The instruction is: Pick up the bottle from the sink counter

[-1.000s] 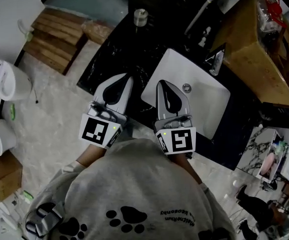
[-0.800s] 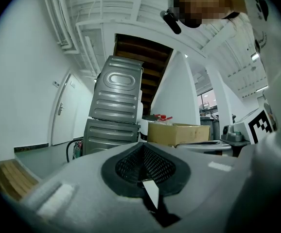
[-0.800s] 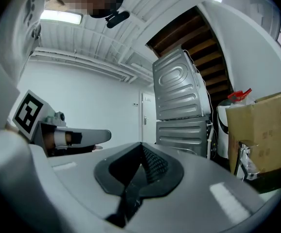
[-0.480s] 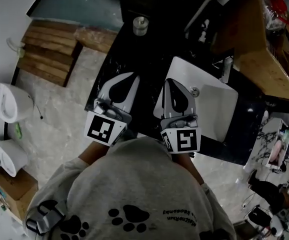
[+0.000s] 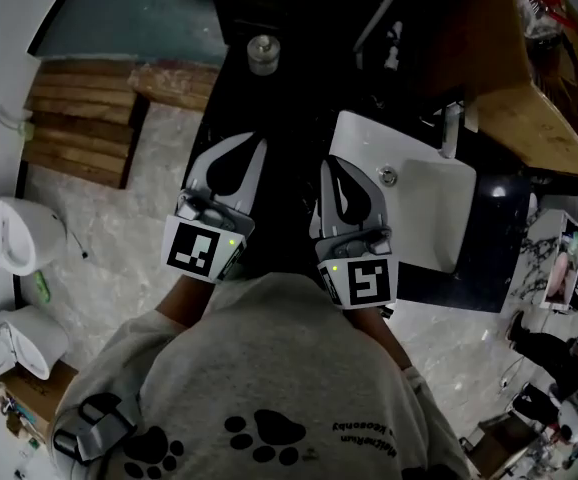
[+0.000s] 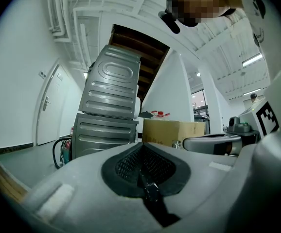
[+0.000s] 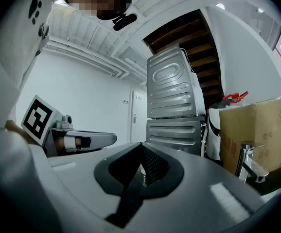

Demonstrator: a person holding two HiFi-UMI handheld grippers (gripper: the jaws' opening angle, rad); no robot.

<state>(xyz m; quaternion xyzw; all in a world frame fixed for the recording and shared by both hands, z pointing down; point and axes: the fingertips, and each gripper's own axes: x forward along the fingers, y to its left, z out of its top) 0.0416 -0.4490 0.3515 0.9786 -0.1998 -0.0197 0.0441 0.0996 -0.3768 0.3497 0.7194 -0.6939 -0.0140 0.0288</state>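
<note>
Two fingers touch, empty, on left gripper (image 5: 252, 148) (likewise right gripper (image 5: 333, 171)).

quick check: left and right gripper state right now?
Left gripper: closed, holding nothing.
Right gripper: closed, holding nothing.

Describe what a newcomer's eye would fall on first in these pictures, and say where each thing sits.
Two grey grippers with black-and-white marker cubes fill the middle of the head view: the left gripper and the right gripper, both shut and empty, reach over a glossy black counter. Right of them lies a white rectangular sink basin. At the counter's far end stands a small bottle with a round silvery cap.
</note>
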